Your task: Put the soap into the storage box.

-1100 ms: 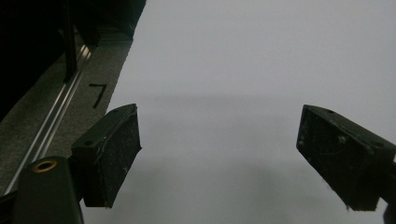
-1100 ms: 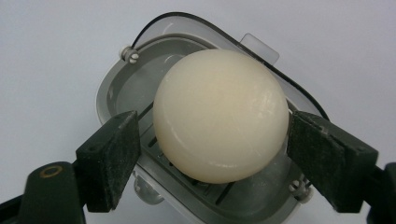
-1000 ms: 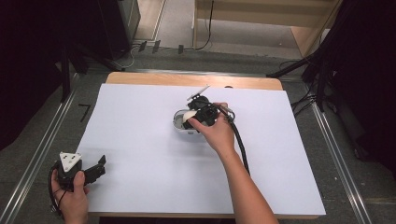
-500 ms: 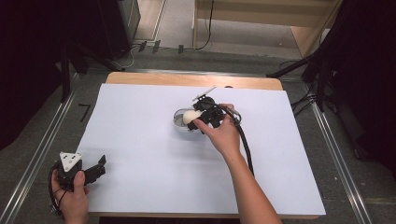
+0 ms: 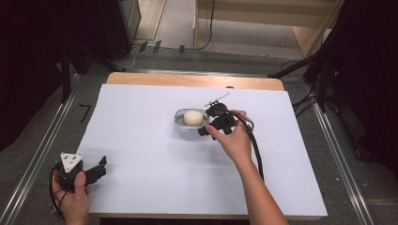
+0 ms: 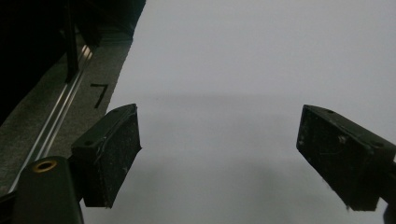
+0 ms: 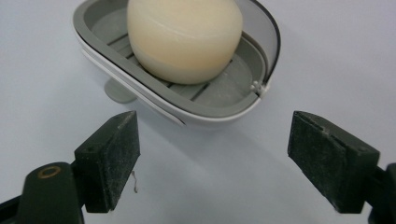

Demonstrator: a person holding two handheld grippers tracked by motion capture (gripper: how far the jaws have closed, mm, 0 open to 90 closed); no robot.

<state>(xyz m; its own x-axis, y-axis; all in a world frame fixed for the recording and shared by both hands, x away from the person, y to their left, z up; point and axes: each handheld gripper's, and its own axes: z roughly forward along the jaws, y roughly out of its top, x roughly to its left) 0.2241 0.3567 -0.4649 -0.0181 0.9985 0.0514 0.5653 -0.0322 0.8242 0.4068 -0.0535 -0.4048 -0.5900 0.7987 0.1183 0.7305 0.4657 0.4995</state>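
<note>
One soap dish (image 7: pixel 187 100) with soap (image 7: pixel 184 39) | just ahead of right hand-held gripper (image 7: pixel 212 163) | jaws released, apart from it

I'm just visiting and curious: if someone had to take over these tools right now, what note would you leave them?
Left hand-held gripper: open, nothing between its jaws, parked at the near left corner of the white sheet.
Right hand-held gripper: open, nothing held, just short of the soap dish.
Things: the cream soap sits in the grey and white dish mid-table.
Done: soap is in the dish; no grip on either.
Left: probably close in on the dish or soap and grasp it; which one is unclear.
</note>
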